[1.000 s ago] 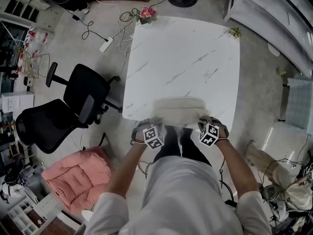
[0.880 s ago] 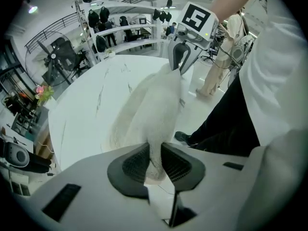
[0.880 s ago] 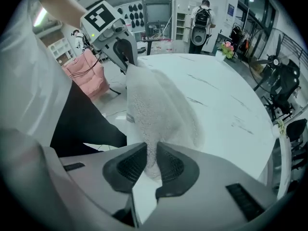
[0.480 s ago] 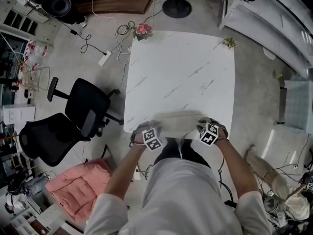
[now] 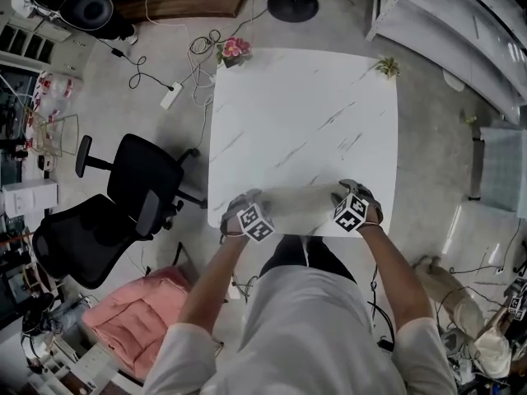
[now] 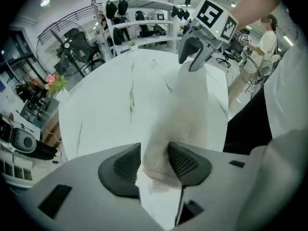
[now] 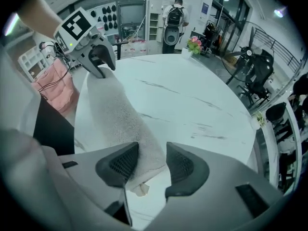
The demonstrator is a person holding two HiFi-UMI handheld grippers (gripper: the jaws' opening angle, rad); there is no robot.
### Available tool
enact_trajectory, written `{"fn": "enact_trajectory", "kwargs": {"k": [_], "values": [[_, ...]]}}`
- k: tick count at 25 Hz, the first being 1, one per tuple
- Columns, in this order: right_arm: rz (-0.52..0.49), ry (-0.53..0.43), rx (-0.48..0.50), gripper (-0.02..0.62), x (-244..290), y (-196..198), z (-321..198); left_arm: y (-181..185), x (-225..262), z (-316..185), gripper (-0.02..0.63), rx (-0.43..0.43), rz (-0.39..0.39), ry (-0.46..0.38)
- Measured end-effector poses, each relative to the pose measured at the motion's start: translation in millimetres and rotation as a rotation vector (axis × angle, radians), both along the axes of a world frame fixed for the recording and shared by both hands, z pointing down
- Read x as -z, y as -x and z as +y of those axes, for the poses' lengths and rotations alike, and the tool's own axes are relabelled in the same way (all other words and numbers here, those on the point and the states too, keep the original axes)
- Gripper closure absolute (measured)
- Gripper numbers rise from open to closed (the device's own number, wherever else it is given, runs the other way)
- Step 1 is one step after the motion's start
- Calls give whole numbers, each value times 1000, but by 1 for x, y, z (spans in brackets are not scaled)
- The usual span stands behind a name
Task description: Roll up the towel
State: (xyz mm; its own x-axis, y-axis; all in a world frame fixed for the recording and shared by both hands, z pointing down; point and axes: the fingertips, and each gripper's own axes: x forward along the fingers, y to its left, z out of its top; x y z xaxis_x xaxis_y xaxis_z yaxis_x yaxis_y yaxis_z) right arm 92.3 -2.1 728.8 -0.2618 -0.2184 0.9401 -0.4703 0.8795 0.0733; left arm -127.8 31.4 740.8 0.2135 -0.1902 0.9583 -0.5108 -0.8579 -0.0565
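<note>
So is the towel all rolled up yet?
Nearly. Done: the pale fluffy towel lies as one long narrow roll along the near edge of the white marble-look table. In hand: the left gripper and right gripper each have an end of it between their jaws, which are opening. Left: probably just lifting both away. I can't tell how tight the roll is.

Table [image 5: 305, 113]: white, marbled with thin grey veins. Towel [image 5: 300, 200] at the table's near edge: plain cream, no print. Chairs [image 5: 152, 171] left of the table: black. Cushion [image 5: 123, 319] on the floor, near-left of the table: pink. Flowers [image 5: 235, 48] at the table's far left corner: pink.
</note>
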Motion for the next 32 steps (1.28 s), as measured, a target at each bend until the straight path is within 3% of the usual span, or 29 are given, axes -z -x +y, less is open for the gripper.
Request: {"fn": "enact_trajectory", "kwargs": {"k": [7, 16, 21, 32], "values": [[40, -13, -71, 390, -21, -2, -6, 3, -15, -9, 373, 55, 32, 34], [39, -61, -94, 394, 10, 3, -5, 13, 27, -14, 413, 94, 75, -80], [21, -107, -127, 405, 33, 5, -2, 18, 48, -11, 411, 120, 120, -104], [-63, -282, -166, 442, 120, 15, 17, 5, 121, -7, 442, 223, 344, -183]]}}
